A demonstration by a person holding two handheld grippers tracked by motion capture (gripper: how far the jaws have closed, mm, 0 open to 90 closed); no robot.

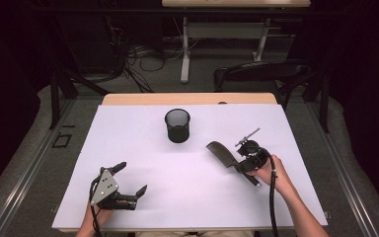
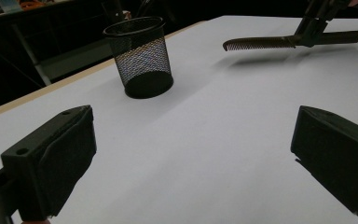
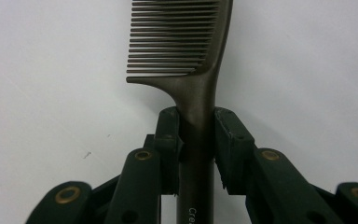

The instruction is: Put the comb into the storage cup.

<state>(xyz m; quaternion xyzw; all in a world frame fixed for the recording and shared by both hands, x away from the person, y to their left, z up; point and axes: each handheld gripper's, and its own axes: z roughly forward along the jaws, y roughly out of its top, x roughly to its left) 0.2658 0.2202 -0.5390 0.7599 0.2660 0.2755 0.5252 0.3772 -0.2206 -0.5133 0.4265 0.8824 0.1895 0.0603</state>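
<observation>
A dark brown comb (image 1: 221, 152) hangs a little above the white table sheet (image 1: 187, 197), right of centre. My right gripper (image 1: 242, 166) is shut on its handle. In the right gripper view the comb (image 3: 186, 42) runs straight up between the two pads, which press its neck from both sides, and the right gripper (image 3: 196, 140) points along it. A black mesh pen cup (image 1: 177, 126) stands upright at the middle back. My left gripper (image 1: 132, 178) rests low at the front left, open, with nothing between its jaws. From the left gripper (image 2: 193, 158) I see the cup (image 2: 140, 58) and comb (image 2: 261, 43).
The wooden table edge (image 1: 187, 98) shows behind the white sheet. A black chair (image 1: 261, 71) stands just past the far right corner, and a desk frame (image 1: 185, 49) with floor cables lies farther back. Bare sheet lies between the two grippers.
</observation>
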